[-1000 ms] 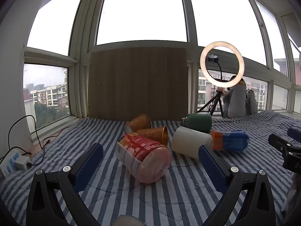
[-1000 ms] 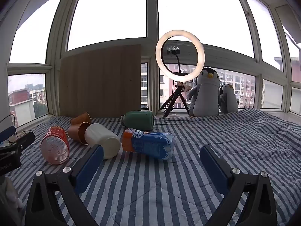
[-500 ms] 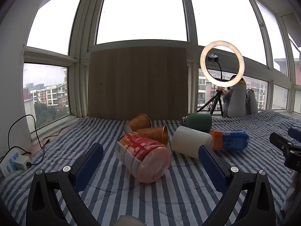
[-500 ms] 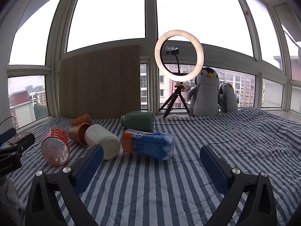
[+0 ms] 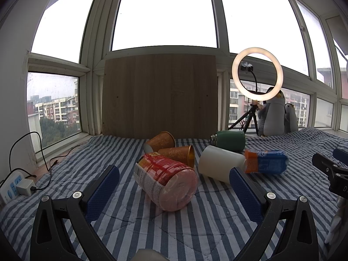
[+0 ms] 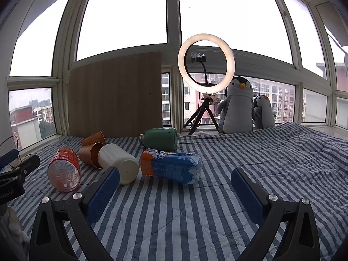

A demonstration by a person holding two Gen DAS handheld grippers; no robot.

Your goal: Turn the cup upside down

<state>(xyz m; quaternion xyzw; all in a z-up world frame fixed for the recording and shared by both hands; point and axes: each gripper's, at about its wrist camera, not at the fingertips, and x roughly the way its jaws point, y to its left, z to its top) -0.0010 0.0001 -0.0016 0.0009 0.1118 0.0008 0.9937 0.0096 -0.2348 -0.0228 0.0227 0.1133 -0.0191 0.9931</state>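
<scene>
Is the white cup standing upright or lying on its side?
On its side. The white cup lies on the striped blanket, its round end facing the right camera.

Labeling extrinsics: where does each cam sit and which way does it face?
Left wrist: on the left claw, low over the striped quilt, facing the window; red cup dead ahead, own blue pads open, right claw at right edge.
Right wrist: on the right claw, same heading, further right; blue cup ahead, left claw at left edge.
Shared: cups, ring light, penguins.
</scene>
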